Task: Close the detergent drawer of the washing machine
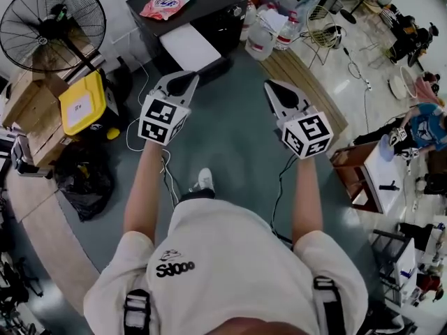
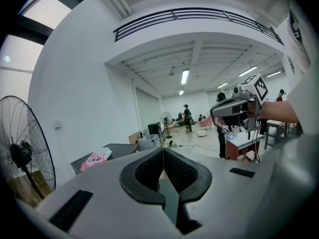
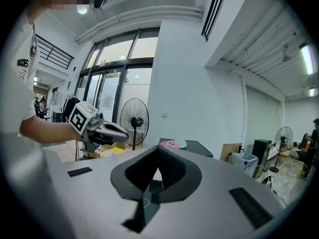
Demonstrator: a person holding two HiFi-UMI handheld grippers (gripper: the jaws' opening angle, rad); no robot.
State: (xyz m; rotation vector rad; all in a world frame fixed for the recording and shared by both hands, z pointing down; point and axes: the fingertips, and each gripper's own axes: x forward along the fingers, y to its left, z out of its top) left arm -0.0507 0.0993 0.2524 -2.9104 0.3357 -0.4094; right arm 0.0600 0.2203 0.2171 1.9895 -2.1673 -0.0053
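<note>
Both my arms stretched forward, left gripper and right gripper side by side mid-frame, near level. Both jaw pairs closed, empty; black ribbed pads. Washing machine dark, boxy, top centre, well apart. White flat panel on near side; can't tell if drawer.

Head view: steeply down, close over left gripper, right gripper. Gripper views: level, far off; share fan, pink pouch w/ head.
</note>
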